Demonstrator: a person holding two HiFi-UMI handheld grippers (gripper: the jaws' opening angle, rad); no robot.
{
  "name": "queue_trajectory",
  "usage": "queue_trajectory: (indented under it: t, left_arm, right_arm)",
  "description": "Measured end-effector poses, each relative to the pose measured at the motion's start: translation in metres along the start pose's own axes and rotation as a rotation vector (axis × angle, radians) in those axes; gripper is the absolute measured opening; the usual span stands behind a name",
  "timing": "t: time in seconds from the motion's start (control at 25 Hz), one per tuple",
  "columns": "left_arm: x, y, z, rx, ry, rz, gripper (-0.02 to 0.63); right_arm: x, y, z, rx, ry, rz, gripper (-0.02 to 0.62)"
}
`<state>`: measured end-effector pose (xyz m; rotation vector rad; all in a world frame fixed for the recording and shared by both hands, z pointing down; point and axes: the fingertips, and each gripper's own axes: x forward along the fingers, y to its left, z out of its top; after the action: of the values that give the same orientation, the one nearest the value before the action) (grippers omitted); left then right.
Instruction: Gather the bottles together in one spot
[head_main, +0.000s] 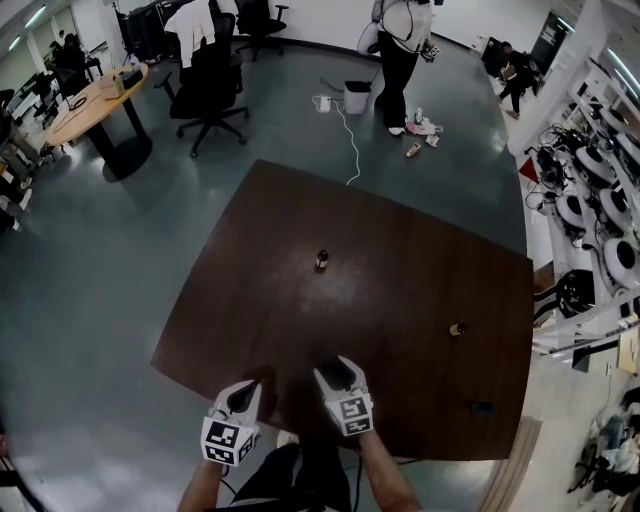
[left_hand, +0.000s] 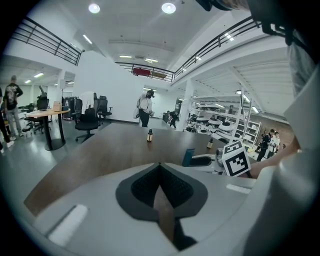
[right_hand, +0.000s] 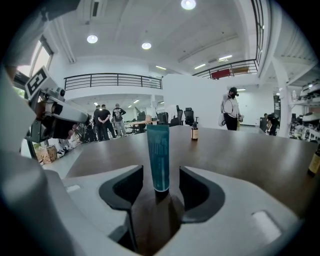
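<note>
A teal tube (right_hand: 158, 150) stands upright on the dark brown table (head_main: 400, 250) between the jaws of my right gripper (right_hand: 159, 174), which is open; its pads stand clear of the tube on both sides. In the head view the right gripper (head_main: 337, 370) is near the table's front edge and the tube cannot be made out. My left gripper (head_main: 244, 392) sits beside it on the left, shut and empty, with the tips meeting (left_hand: 160, 166). A small brown bottle (head_main: 322, 260) stands mid-table. A second bottle (head_main: 457, 328) stands further right.
A small dark blue object (head_main: 483, 407) lies near the table's front right corner. Beyond the table, a person (head_main: 400, 60) stands by a bin, an office chair (head_main: 205, 90) and a round desk (head_main: 95, 105) are at the back left, and shelving (head_main: 590, 200) runs along the right.
</note>
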<state>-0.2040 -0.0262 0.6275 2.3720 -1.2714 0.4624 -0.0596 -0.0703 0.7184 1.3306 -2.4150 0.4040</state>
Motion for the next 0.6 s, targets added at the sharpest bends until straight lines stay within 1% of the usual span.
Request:
queue_trajectory:
  t: [0.16,0.24,0.28,0.32,0.48,0.6]
  left_arm:
    - [-0.003,-0.001,0.004,0.01,-0.007,-0.019,-0.001]
    - [-0.005,-0.005,0.007,0.013,-0.012,-0.036,-0.001]
    - [-0.006,-0.008,0.009,0.015,-0.016,-0.045,-0.002]
    - [-0.008,-0.009,0.011,0.019,-0.02,-0.054,-0.002]
    - [-0.015,-0.017,0.02,0.048,-0.028,-0.106,-0.001]
    - [-0.016,-0.027,0.022,0.083,-0.024,-0.154,-0.002]
  right_arm:
    - [-0.014,-0.004,0.005,0.019,-0.006,-0.028,0.214]
    - [-0.027,-0.004,0.007,0.029,0.004,-0.037,0.182]
    - [-0.034,-0.003,0.008,0.031,0.008,-0.043,0.156]
    - [-0.041,-0.002,0.011,0.032,0.007,-0.053,0.116]
    - [-0.069,0.002,0.028,0.07,-0.037,-0.12,0.019]
    - [-0.092,0.008,0.047,0.11,-0.09,-0.169,0.002]
